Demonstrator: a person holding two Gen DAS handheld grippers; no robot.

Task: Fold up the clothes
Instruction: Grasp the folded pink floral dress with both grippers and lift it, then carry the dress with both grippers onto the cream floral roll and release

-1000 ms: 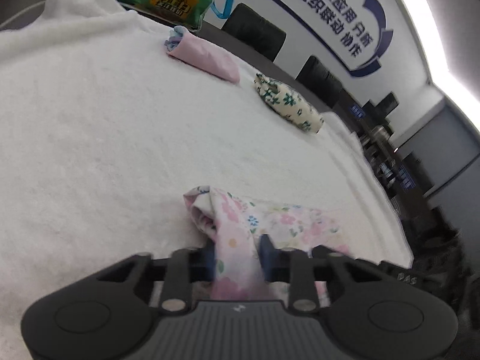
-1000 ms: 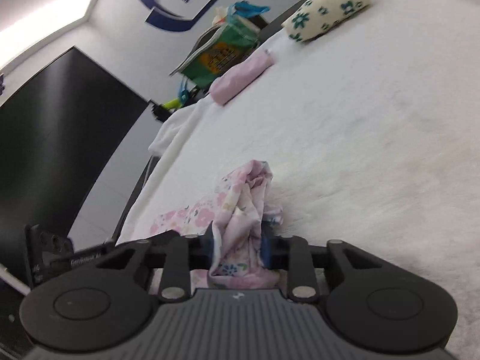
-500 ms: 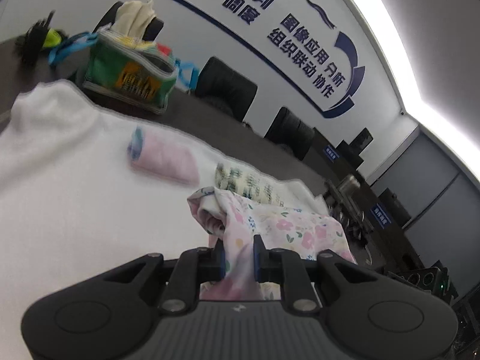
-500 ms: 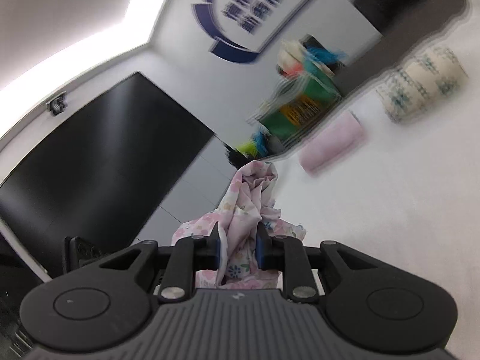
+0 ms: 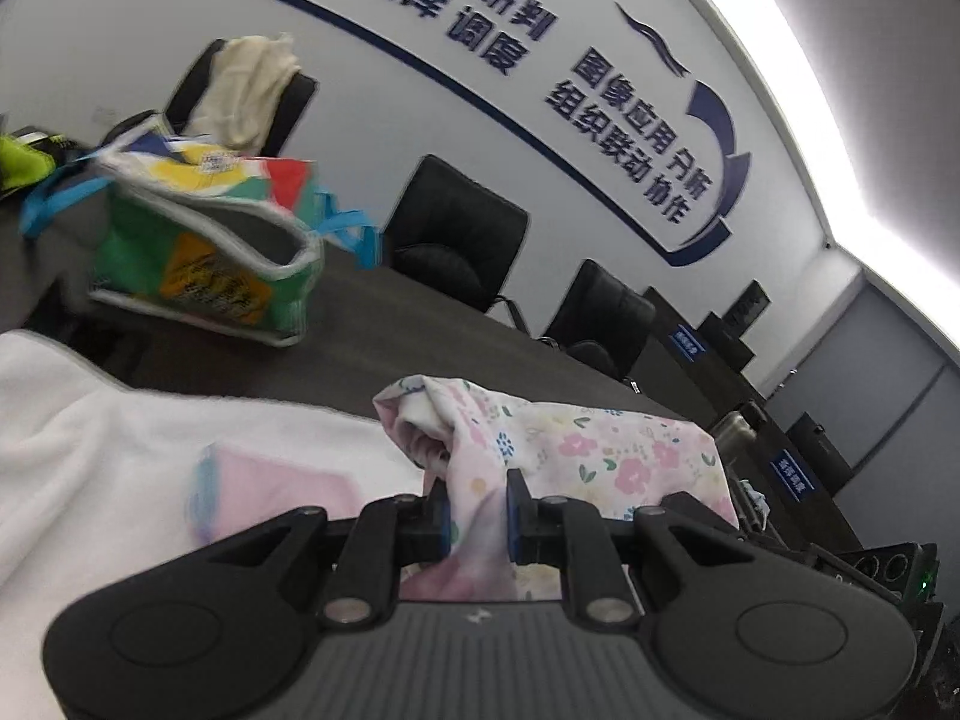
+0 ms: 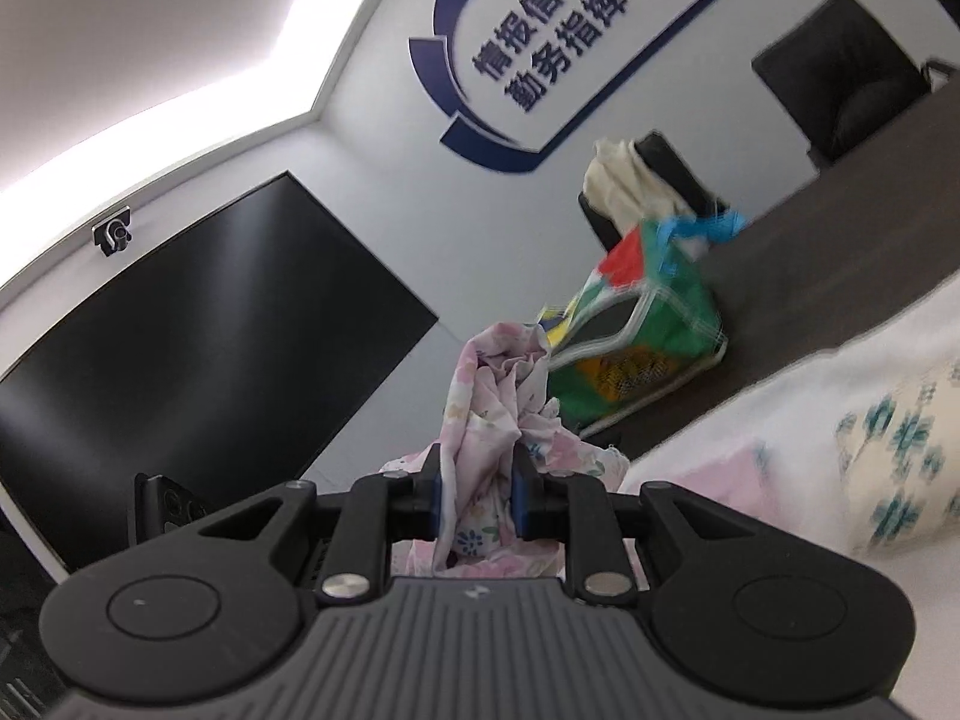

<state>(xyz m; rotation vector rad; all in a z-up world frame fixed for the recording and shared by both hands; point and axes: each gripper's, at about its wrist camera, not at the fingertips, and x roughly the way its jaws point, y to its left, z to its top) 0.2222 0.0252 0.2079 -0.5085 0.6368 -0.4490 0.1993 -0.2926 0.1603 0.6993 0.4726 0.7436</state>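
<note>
both grippers have risen off the white blanket [image 5: 90,450] in the last second, carrying the floral garment [image 5: 600,450] into the air; it looks like a lift ahead of a fold. left gripper [image 5: 477,507] and right gripper [image 6: 474,495] jaws clench its bunched cloth. the far wall's blue writing [image 5: 630,114] is chinese characters.

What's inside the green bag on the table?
The green bag gapes open, and only its grey lining shows in the left wrist view. In the right wrist view the pink flowery cloth pinched in the right gripper covers part of it. The bottom of the bag is hidden.
</note>
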